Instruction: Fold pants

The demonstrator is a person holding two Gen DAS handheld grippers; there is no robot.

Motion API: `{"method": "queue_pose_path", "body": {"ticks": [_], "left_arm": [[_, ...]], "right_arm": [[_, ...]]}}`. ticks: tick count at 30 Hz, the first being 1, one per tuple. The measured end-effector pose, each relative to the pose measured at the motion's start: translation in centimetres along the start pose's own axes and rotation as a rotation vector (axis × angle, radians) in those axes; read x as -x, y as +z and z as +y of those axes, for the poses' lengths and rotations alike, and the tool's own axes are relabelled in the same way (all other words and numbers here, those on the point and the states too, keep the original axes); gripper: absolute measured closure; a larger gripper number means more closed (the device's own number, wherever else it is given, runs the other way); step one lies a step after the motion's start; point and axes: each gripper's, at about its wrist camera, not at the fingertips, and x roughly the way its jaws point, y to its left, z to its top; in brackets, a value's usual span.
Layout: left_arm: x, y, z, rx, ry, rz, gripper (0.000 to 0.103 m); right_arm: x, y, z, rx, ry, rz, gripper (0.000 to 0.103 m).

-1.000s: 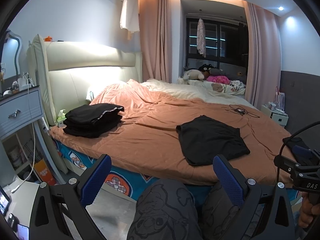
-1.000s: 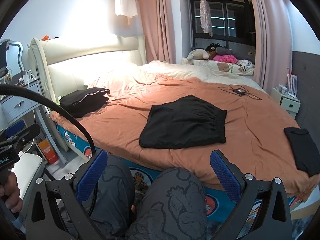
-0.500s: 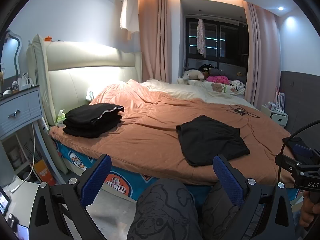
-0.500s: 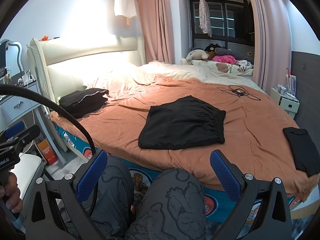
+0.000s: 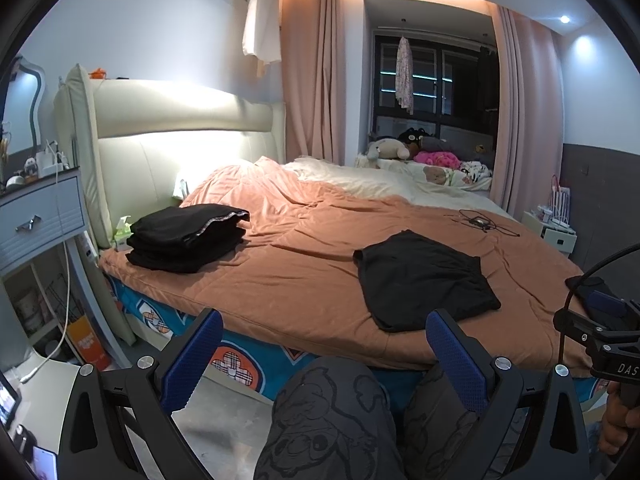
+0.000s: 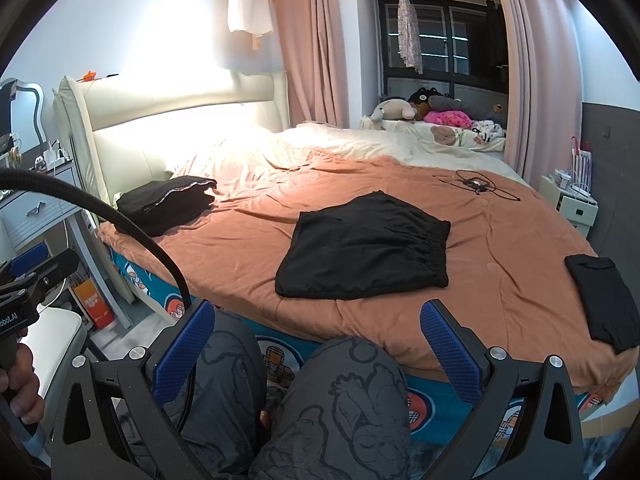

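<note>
Change: next to nothing vs a sec ago. Both views sit almost as they were, pants haven't shifted on the bed. Reads to me as a pause before the first reach; no fold begun yet.
Pants point(image 6: 366, 246): black pair, spread flat on the orange bed cover point(image 6: 500, 240), near the bed's front edge, waistband on the right side. Also seen at point(image 5: 424, 276).
Left hand-held gripper point(image 5: 324, 360): jaws wide apart, nothing between them, held low over the person's knees, short of the bed edge.
Right hand-held gripper point(image 6: 316, 354): same, spread wide, empty, short of the bed edge.
Folded stack point(image 5: 188, 236): black clothes piled at the headboard end of the bed, well apart from the pants.
Only in right view: a smaller dark folded piece point(image 6: 604, 300) lies whole on the bed's foot-end corner; the left view has it mostly hidden behind the other gripper's frame.
Only in left view: bedside drawer point(image 5: 40, 220) w/ its handle up close, next to the headboard.
Cable point(image 6: 476, 184): tangled on the cover, beyond the pants toward the window.
Next, my guess: both grippers go fwd to the pants' near edge.
</note>
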Motion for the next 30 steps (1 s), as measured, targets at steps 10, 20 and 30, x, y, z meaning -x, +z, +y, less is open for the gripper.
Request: {"method": "queue_pose_path", "body": {"ticks": [10, 20, 30], "left_arm": [[-0.1, 0.2, 0.7, 0.008, 0.002, 0.006, 0.001], [-1.8, 0.7, 1.0, 0.01, -0.003, 0.026, 0.001], [-6.1, 1.1, 0.1, 0.002, -0.041, 0.094, 0.001]], "right_arm": [[-0.2, 0.1, 0.1, 0.004, 0.002, 0.004, 0.0], [-1.5, 0.7, -0.8, -0.013, 0.01, 0.024, 0.0], [-5.2, 1.7, -3.3, -0.051, 0.016, 0.083, 0.0]]}}
